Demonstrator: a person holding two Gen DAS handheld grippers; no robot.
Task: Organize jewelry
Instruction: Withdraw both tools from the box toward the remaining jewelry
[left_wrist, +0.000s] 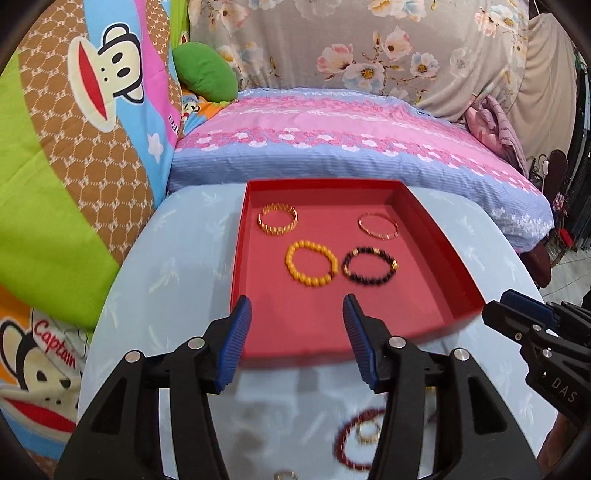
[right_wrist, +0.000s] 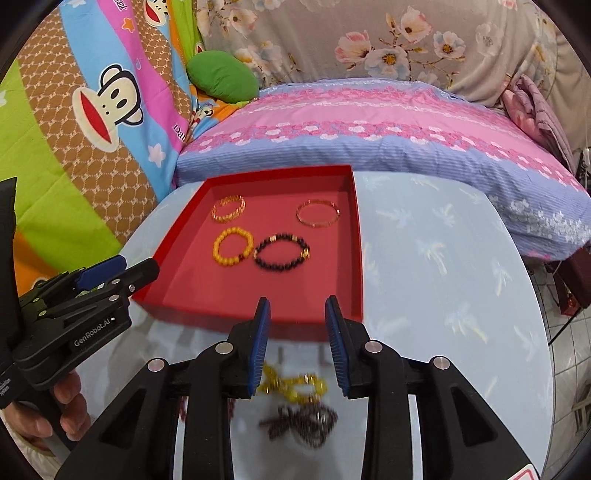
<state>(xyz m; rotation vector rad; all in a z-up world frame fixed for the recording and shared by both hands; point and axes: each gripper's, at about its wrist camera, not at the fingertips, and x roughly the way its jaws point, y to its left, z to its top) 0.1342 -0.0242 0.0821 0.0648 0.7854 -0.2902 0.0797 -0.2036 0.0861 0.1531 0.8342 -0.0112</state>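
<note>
Both tongs hang spread apart and hold nothing above the pale blue tabletop (right_wrist: 443, 266), just short of the near wall of the red tray (left_wrist: 436, 254). Left tongs (left_wrist: 297, 306) have blue pads wide apart, framing the tray's near edge; right tongs (right_wrist: 297, 308) stand likewise parted. Four bracelets lie inside the tray, each flat: a gold link bracelet (left_wrist: 277, 218) at the far left, a thin gold bangle (left_wrist: 378, 225) at the far right, a yellow bead bracelet (left_wrist: 311, 262) nearer on the left, and a dark bead bracelet (left_wrist: 370, 266) just beside it, the two touching or nearly so. On the tabletop under the left tongs sits a blurred dark red bead bracelet (left_wrist: 351, 443). Under the right tongs lie a blurred yellow bead piece (right_wrist: 295, 386) and a dark tangled piece (right_wrist: 301, 421) just nearer.
</note>
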